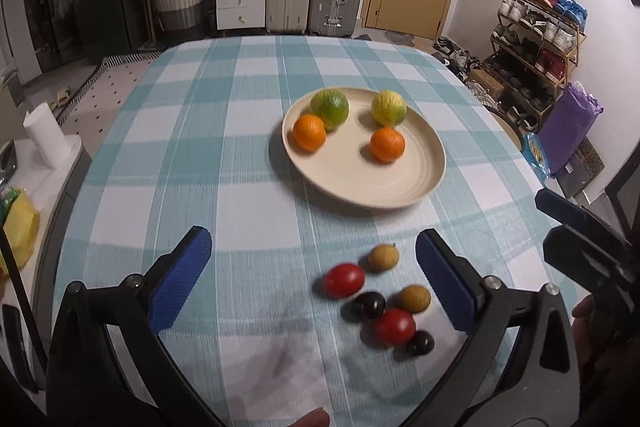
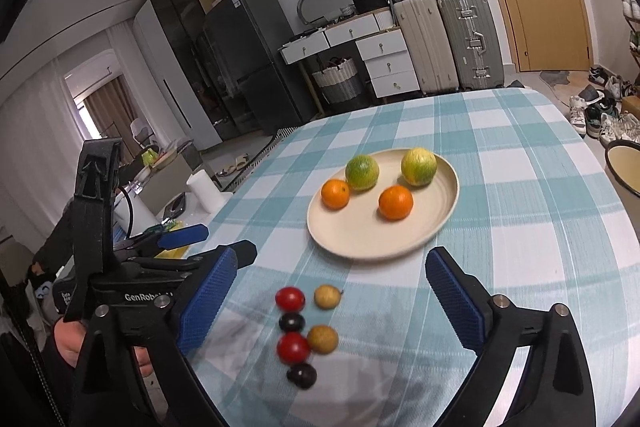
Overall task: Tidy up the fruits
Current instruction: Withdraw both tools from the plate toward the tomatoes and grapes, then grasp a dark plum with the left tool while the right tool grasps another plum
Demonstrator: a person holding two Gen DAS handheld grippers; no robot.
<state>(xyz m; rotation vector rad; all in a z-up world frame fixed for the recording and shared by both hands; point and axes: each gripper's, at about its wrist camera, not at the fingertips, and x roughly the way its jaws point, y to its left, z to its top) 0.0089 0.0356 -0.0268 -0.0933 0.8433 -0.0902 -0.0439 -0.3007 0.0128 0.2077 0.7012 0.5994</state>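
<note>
A table under a blue-and-white checked cloth (image 1: 224, 131) fills both views. On it sits a cream plate (image 1: 384, 187) holding four round citrus fruits: two green-yellow ones at the back (image 1: 329, 108) (image 1: 389, 107) and two oranges in front (image 1: 309, 132) (image 1: 387, 144). Nearer the camera, off the plate, lies a cluster of six small fruits: two red tomatoes (image 1: 344, 279) (image 1: 395, 327), two tan ones (image 1: 383, 257) (image 1: 414, 299) and two dark ones (image 1: 371, 303) (image 1: 421, 343), some touching.

The left gripper (image 1: 312, 283) stands wide open and holds nothing; the right gripper (image 2: 332, 303) likewise gapes empty above the cluster.

The small fruits look light, smooth and prone to roll, and the tomatoes probably bruise under a hard squeeze. Each is best taken across its widest part, pads on opposite sides, closing gently. The outermost piece looks easiest to take without nudging its neighbours.
</note>
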